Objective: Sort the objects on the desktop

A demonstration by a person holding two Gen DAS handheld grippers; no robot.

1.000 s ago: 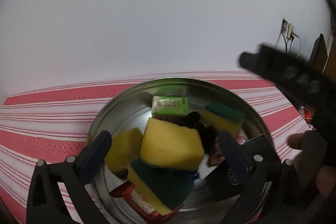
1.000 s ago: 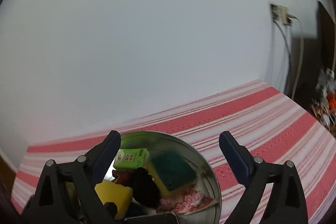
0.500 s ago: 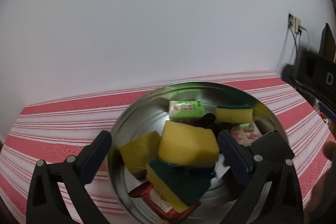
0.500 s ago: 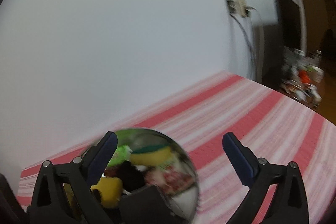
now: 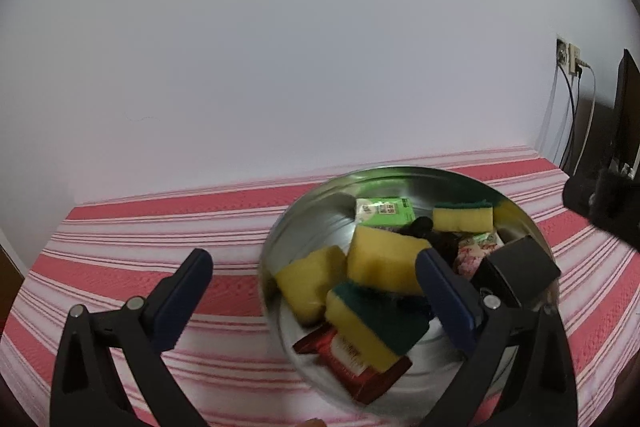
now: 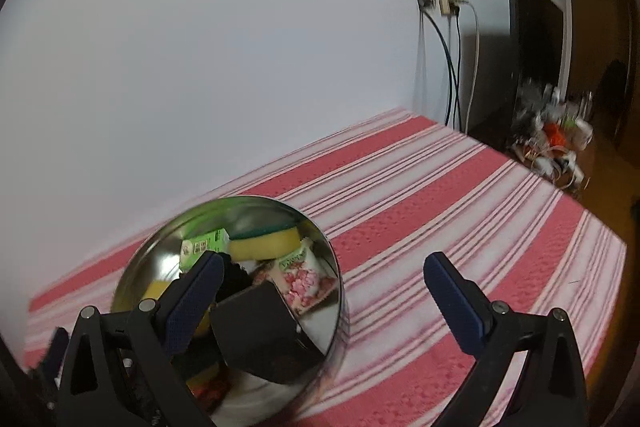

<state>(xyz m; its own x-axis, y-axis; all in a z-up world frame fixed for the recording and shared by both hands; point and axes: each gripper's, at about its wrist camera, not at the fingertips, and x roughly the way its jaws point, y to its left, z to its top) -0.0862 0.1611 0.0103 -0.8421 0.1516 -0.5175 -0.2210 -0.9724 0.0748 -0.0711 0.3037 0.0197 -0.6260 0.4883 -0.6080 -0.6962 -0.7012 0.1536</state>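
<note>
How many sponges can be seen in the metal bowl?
4: far sponge near the back rim, middle sponge, left sponge, and front sponge on the red packet. Others may be buried.

A round shiny metal bowl [image 5: 276, 247] is set on the red-and-white striped worktop [image 5: 160, 227]; inside, a green carton [image 5: 384, 211] is found at twelve o'clock, a red packet [image 5: 348, 359] at six.

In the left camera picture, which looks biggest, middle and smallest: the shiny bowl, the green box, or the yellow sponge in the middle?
1. The shiny bowl, clearly the biggest; it holds the others.
2. The yellow sponge in the middle.
3. The green box, but it lies farther from the camera, so its real size against the sponge is unsure.
</note>
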